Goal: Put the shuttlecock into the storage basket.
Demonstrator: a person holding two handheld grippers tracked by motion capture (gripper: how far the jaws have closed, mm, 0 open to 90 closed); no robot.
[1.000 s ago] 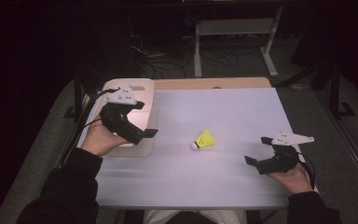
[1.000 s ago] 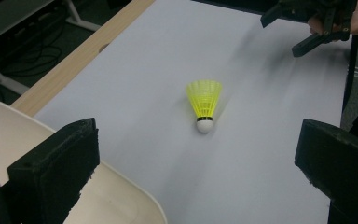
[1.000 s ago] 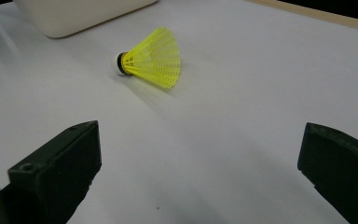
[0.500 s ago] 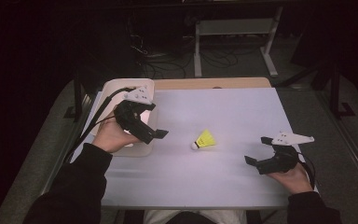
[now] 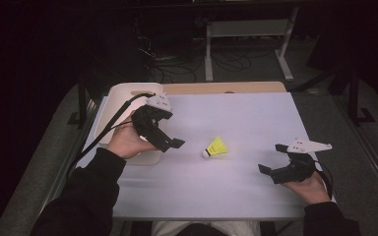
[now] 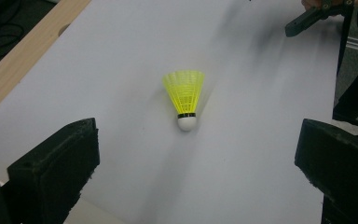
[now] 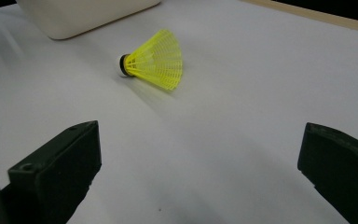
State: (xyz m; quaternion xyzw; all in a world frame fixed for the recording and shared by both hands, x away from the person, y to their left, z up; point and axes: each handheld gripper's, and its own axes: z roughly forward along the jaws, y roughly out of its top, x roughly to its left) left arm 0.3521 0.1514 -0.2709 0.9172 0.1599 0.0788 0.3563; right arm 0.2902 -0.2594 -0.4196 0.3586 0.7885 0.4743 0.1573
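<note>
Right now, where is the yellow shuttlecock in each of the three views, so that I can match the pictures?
High view: the shuttlecock lies mid-table on the white sheet, between the two hands.
Left gripper view: centre, a little above the middle, cork toward the camera.
Right gripper view: upper centre-left, cork pointing left.
Shared landmark: the white sheet; the shuttlecock lies on it in all three.

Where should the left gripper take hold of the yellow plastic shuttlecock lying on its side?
Probably at the neck of the yellow plastic shuttlecock, where the black band meets the white cork. The cork points toward the left gripper, whose jaws stand wide open, so come straight ahead and low, closing across that firm narrow part; the skirt would likely flex.
</note>
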